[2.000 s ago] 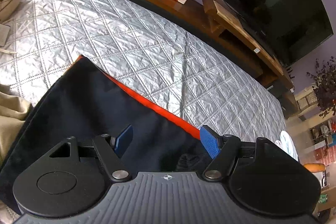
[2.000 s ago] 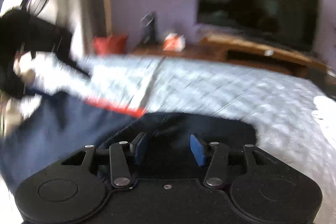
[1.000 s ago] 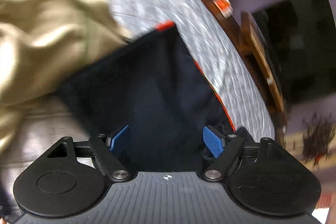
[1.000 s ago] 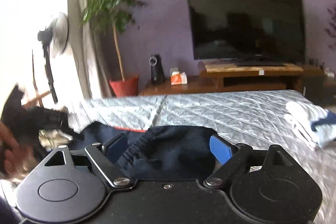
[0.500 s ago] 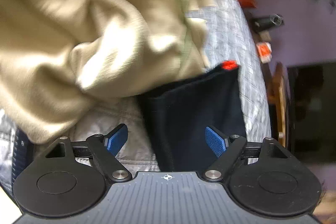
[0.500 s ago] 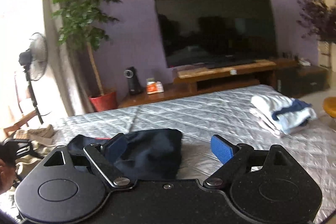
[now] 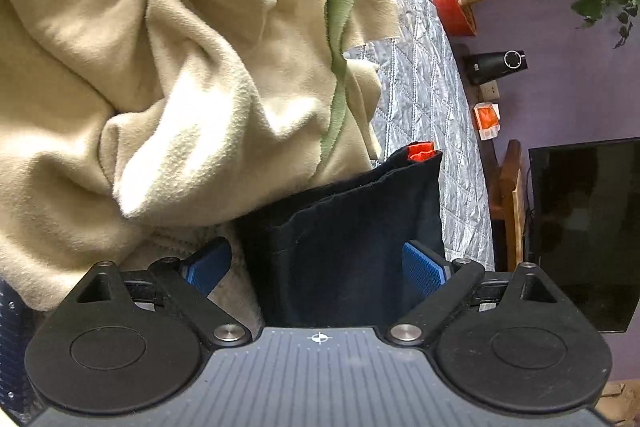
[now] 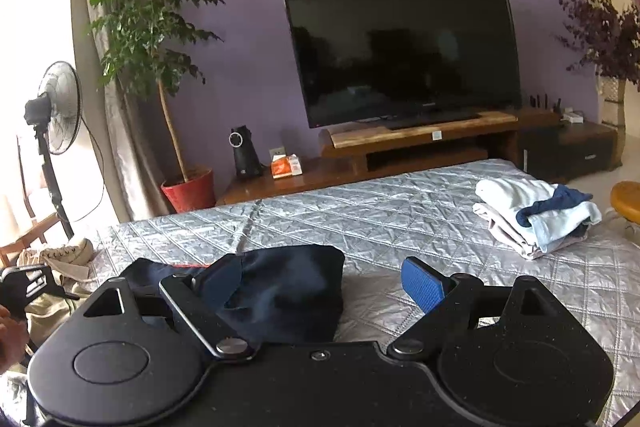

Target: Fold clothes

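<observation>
A crumpled cream fleece garment with a green trim fills the upper left of the left wrist view. It overlaps a folded navy garment with an orange-red edge on the quilted silver bedspread. My left gripper hangs open over the navy cloth, its pads clear of it. In the right wrist view my right gripper is open above the bedspread. The navy garment lies under its left finger, not pinched. The left gripper and a hand show at the far left edge.
A folded stack of pale clothes sits at the bed's right side. Beyond the bed are a TV on a wooden stand, a red plant pot, a standing fan and a sneaker.
The left gripper has rolled and swung from the navy garment toward the cream pile, and its jaws stand wider. The right gripper's jaws have widened and its view has turned right, off the navy garment.
</observation>
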{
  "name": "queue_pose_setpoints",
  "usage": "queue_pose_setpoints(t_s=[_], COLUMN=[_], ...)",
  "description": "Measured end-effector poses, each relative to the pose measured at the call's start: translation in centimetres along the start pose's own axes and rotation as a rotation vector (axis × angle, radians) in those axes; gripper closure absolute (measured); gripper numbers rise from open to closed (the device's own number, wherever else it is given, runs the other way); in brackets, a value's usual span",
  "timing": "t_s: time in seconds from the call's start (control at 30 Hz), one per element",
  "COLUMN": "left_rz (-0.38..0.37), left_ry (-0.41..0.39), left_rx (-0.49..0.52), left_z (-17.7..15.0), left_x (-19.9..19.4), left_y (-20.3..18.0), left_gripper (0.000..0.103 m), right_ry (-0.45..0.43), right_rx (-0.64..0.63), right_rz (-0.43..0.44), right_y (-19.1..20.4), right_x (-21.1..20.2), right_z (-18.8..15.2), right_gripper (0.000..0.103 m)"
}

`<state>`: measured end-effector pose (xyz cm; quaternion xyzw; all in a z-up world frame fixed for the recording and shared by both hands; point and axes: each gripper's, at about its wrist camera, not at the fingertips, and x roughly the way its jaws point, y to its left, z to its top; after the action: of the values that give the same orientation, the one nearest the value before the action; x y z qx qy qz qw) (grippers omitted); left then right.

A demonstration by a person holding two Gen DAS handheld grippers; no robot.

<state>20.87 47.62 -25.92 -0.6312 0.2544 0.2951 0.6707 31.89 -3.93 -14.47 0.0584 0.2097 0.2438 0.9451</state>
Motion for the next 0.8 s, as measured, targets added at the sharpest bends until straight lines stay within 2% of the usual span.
queue_pose_setpoints(t_s=[0.03,0.07,0.1,0.17,0.33,0.37,0.4,0.5,0.63,0.8], left_rz=[-0.004,-0.002,0.002,0.002,-0.016,-0.016,-0.013,0.001,0.003,0.041], left_ry=[0.011,0.029,0.042,0.044,0.044,0.043,0.043,0.043,0.013,-0.029], left_rx=[-0.001,-0.002,-0.005,-0.013,-0.005,-0.004,0.003,0.04,0.135,0.176], left_z=[0.1,0.0,0.0,-0.2,-0.5,-0.5,-0.5,-0.6,-1.2,-1.7], left_x=[0.1,0.3,0.5,0.6,0.4,0.4,0.4,0.4,-0.2,-0.5], left_y=[0.1,0.4,0.6,1.1,1.5,1.5,1.5,1.4,0.2,-0.3], left_gripper=[0.022,0.043,0.058,0.061,0.061,0.064,0.073,0.089,0.096,0.097], right_ry=[0.001,0.0,-0.001,-0.001,0.001,0.003,0.004,0.003,0.002,-0.002], right_rx=[0.008,0.011,0.011,0.01,0.006,0.004,0.002,0.003,0.005,0.01], right_rz=[-0.002,-0.003,-0.004,-0.006,-0.006,-0.006,-0.006,-0.015,-0.02,-0.024], right_y=[-0.1,-0.2,-0.2,-0.1,0.0,0.0,0.0,0.0,-0.1,-0.3], right_x=[0.0,0.1,0.1,0.1,0.3,0.3,0.3,0.3,0.2,0.1], right_z=[0.0,0.0,0.0,-0.1,-0.1,-0.1,-0.1,-0.1,-0.1,-0.1], right_gripper=[0.017,0.017,0.017,0.017,0.017,0.017,0.017,0.017,0.017,0.017])
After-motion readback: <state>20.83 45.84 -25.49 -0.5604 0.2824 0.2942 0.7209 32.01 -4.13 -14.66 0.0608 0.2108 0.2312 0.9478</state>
